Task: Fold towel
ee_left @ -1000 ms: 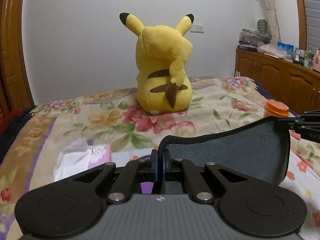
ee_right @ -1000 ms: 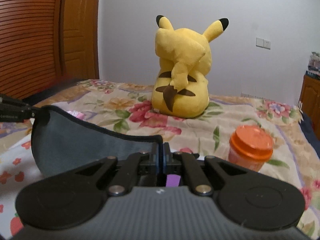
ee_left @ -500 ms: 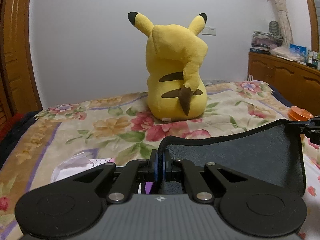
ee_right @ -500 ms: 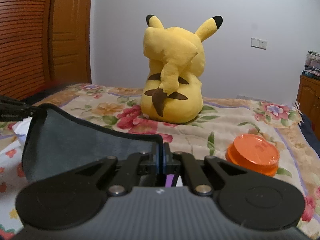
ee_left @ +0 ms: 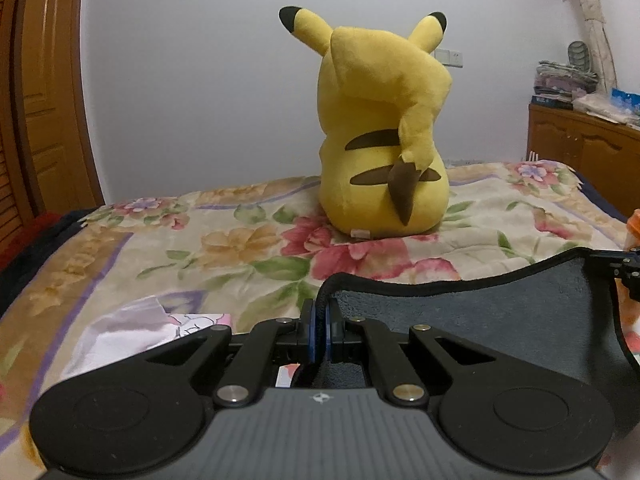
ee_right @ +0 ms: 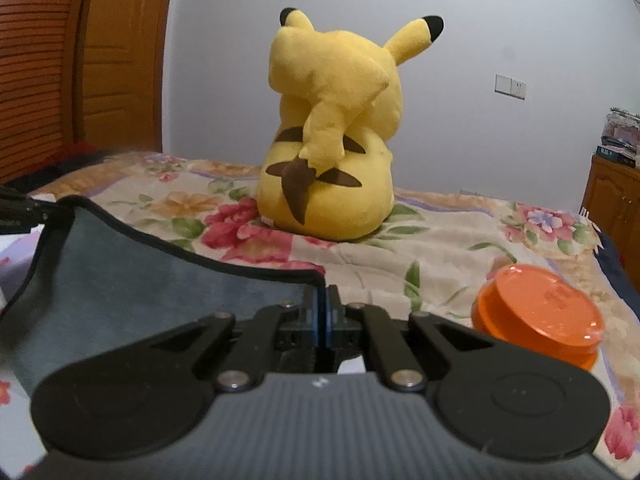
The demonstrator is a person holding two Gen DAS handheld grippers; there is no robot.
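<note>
Bedspread (ee_left: 248, 240) looms nearer; both tongs (ee_left: 320, 316) (ee_right: 322, 312) stay clamped on towel (ee_left: 500, 312), lower.

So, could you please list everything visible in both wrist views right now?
towel: one, dark grey with black edging, held up over the bed between the two claws.
plush toy: one, yellow with brown stripes and black ear tips, sitting on the bed with its back to the cameras.
bedspread: one, cream with a floral print, covering the bed.
orange-lidded container: one, on the bedspread to the right.
crumpled wrapper: one, pale and shiny, on the bedspread to the left.
wooden cabinet: one, brown, at the right wall, with stacked items on top.
wooden door: brown, on the left.
left claw: black, shut on a towel corner.
right claw: black, shut on the other corner.
</note>
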